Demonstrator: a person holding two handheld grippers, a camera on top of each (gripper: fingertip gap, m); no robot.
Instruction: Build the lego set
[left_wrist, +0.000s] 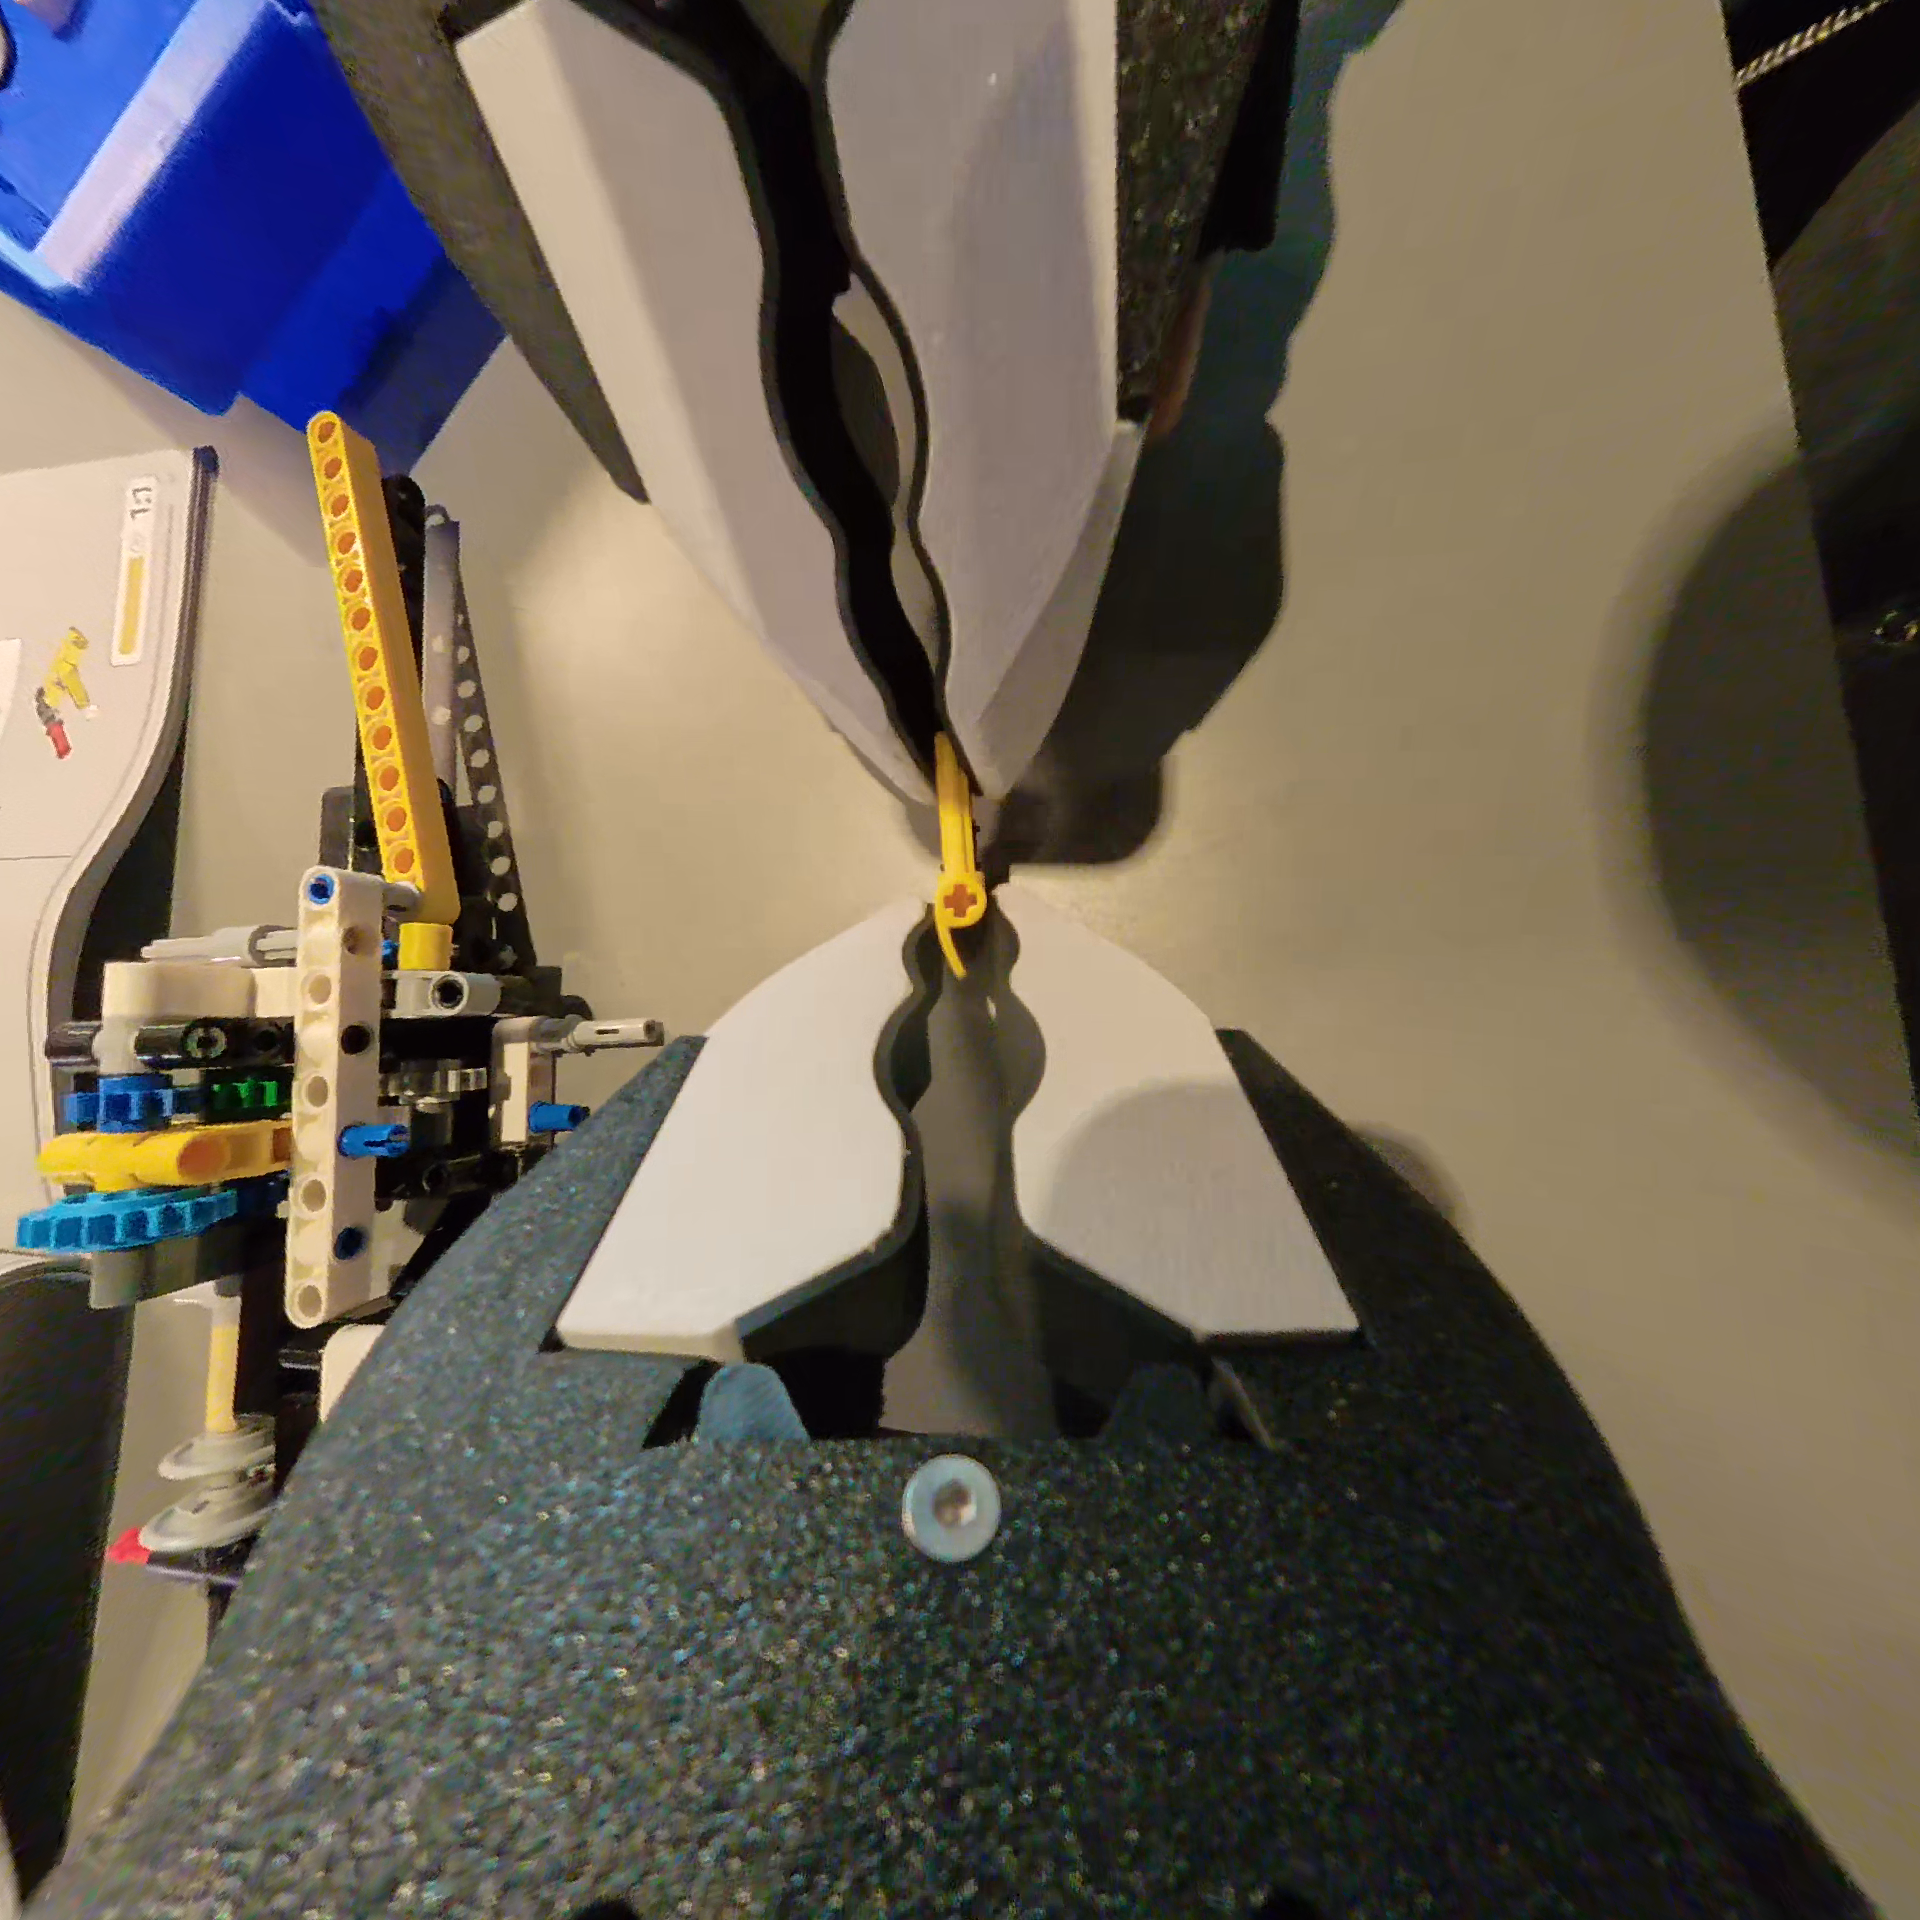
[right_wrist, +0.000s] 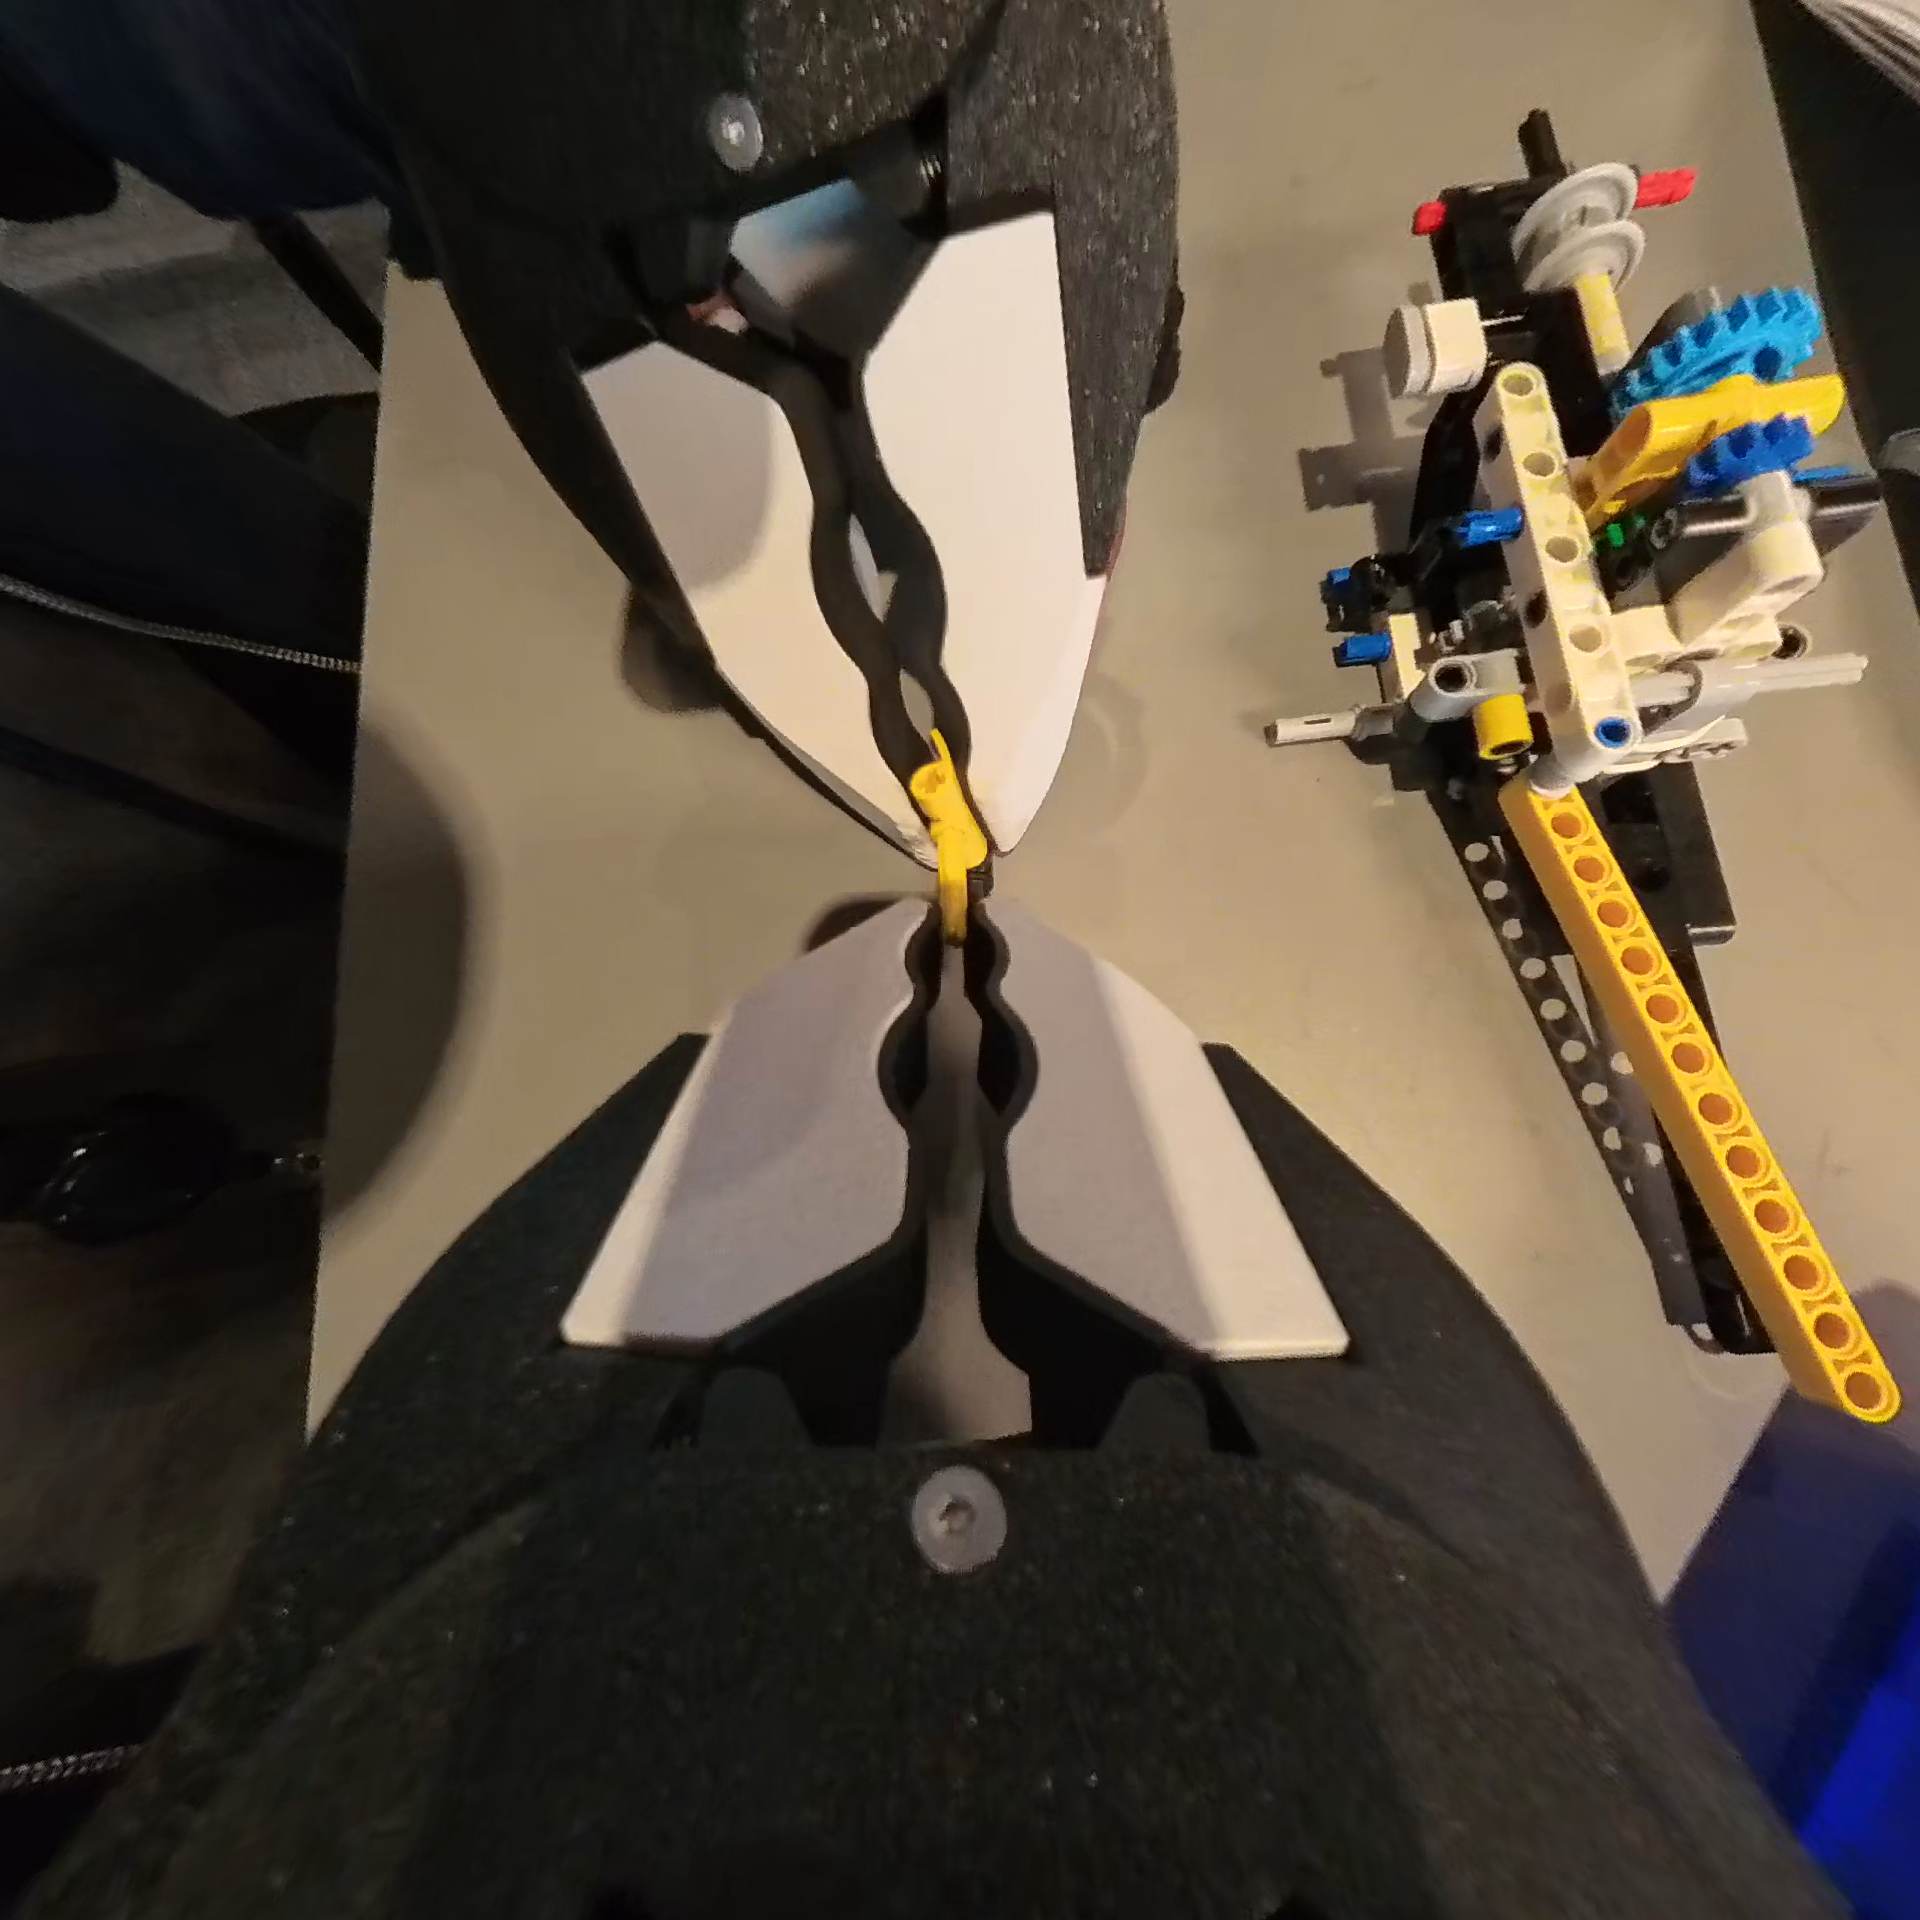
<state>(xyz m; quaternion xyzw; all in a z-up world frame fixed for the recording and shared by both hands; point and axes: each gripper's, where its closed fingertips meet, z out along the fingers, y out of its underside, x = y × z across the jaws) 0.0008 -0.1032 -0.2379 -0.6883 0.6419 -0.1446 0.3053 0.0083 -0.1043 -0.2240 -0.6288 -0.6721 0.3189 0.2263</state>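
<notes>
One tiny yellow piece (left_wrist: 954, 831), well apart from the half-built model (left_wrist: 332, 1091), clenched tip to tip by left gripper (left_wrist: 961, 930) and right gripper (right_wrist: 954, 925); probably light, stiff, slippery, best pinched across its flat sides.

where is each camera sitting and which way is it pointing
Left wrist view: rides on the left gripper, looking along its fingers and down at the grey table; the right gripper meets it tip to tip, the lego model at left, a blue bin behind.
Right wrist view: rides on the right gripper, facing the opposite way; the left gripper comes from above, the model at right.
Shared: both grippers pinching the small yellow piece, the model, the table.
</notes>
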